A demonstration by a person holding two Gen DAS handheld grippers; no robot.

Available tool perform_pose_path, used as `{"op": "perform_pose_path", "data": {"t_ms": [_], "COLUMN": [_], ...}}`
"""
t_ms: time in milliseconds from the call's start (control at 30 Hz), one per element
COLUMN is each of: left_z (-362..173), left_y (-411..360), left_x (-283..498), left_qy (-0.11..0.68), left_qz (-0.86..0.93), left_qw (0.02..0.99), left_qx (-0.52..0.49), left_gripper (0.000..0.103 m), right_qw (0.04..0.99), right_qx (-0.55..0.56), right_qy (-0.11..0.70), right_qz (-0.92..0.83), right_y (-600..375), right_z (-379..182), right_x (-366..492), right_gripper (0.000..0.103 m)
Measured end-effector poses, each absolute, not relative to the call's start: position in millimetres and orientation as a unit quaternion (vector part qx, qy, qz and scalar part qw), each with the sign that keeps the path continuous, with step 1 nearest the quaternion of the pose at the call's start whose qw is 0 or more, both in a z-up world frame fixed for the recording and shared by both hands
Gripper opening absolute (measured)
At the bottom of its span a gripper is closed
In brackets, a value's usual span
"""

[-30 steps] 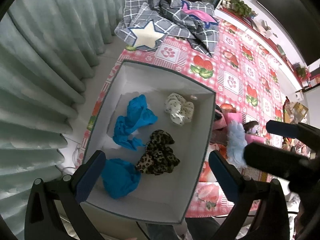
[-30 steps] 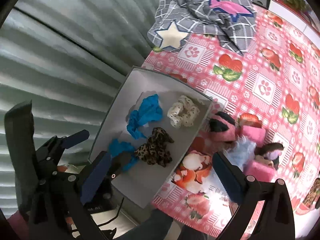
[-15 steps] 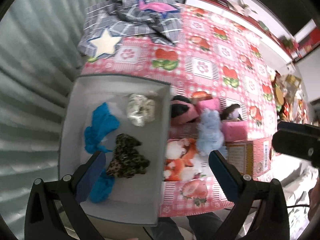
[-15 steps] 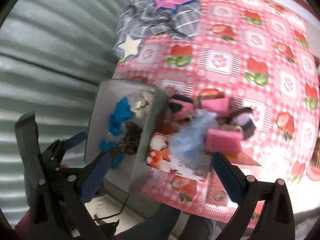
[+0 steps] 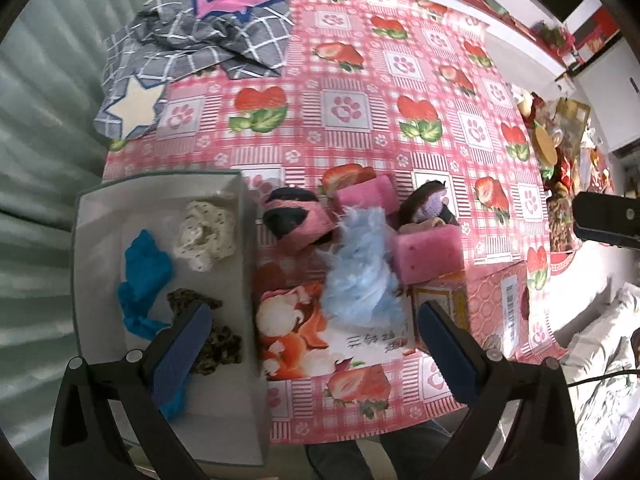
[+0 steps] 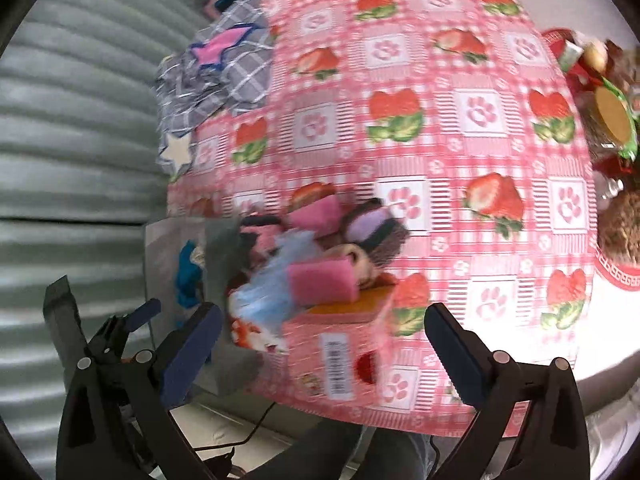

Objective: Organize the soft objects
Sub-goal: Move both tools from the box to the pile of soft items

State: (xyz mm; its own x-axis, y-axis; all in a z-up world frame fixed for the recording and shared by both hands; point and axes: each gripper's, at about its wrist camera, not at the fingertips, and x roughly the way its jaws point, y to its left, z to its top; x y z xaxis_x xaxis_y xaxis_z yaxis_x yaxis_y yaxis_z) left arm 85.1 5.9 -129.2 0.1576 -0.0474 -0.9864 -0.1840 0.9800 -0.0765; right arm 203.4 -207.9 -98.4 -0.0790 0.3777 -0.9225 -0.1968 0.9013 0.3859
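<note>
A table covered in a pink strawberry-and-paw-print cloth (image 5: pixel 400 92) fills both wrist views, with a crumpled grey checked fabric (image 5: pixel 192 36) at its far left corner. At the near left edge sits a white box (image 5: pixel 96 240), already holding a cream spotted scrunchie (image 5: pixel 206 236), a bright blue cloth piece (image 5: pixel 144 276) and a leopard-print scrunchie (image 5: pixel 216 340). Just to the right of the box, a cluster of unsorted soft things lies on top of a flat printed carton (image 5: pixel 488 304): a fluffy pale blue piece (image 5: pixel 360 276), a pink sponge block (image 5: pixel 426 246), a second pink sponge (image 5: pixel 366 192), a pink and black knitted item (image 5: pixel 296 220) and a dark plush with a lilac patch (image 5: pixel 428 204). The left gripper (image 5: pixel 312 344) hangs above the near side of the cluster, jaws spread wide and empty. The right gripper (image 6: pixel 320 344), blurred, is likewise wide and empty. The step in hand appears to be reaching for the next item. The fluffy blue piece lies closest between the left fingers, so lowering onto it and pinching gently seems the likely next move.
</note>
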Motion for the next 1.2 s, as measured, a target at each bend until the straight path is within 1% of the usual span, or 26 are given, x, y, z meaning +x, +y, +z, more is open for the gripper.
{"op": "perform_pose_path", "data": {"t_ms": [133,300,367,533,767,933,1000,1133,1200], "left_z": [-139.5,-151.4,-155.8,-168.0,-203.9,-224.2,-229.9,-243.0,-250.3], "left_y": [-5.0,-10.5,-11.0,-17.5,-34.2,-35.6,-38.7,-46.9,-49.1], "left_x": [96.8,101.7,101.5,106.7,124.6,146.4,154.4,176.3,189.4], "left_qy": [0.661,0.677,0.682,0.700,0.736,0.753,0.755,0.754,0.752], "left_qz": [0.040,0.043,0.046,0.026,0.003,0.022,0.021,0.021,0.025], "left_qw": [0.747,0.734,0.729,0.711,0.666,0.641,0.636,0.630,0.629], "left_qx": [-0.060,0.009,0.042,0.066,0.123,0.145,0.156,0.184,0.195], "left_gripper": [0.103,0.103,0.103,0.103,0.103,0.103,0.103,0.103,0.103], "right_qw": [0.658,0.625,0.608,0.557,0.480,0.469,0.484,0.534,0.548], "right_qx": [0.066,0.063,0.051,0.037,-0.014,-0.022,-0.033,-0.096,-0.092], "right_qy": [0.722,0.750,0.762,0.791,0.832,0.838,0.831,0.809,0.806], "right_qz": [0.201,0.206,0.218,0.250,0.279,0.278,0.272,0.224,0.201], "right_y": [-222.0,-219.3,-209.6,-181.3,-140.4,-134.1,-137.9,-156.0,-175.7], "right_z": [-124.3,-157.9,-171.2,-205.2,-261.9,-283.7,-285.3,-285.7,-288.0], "right_x": [215.4,227.1,231.8,237.5,237.2,236.7,239.8,251.6,260.0], "right_gripper": [0.102,0.102,0.102,0.102,0.102,0.102,0.102,0.102,0.102]}}
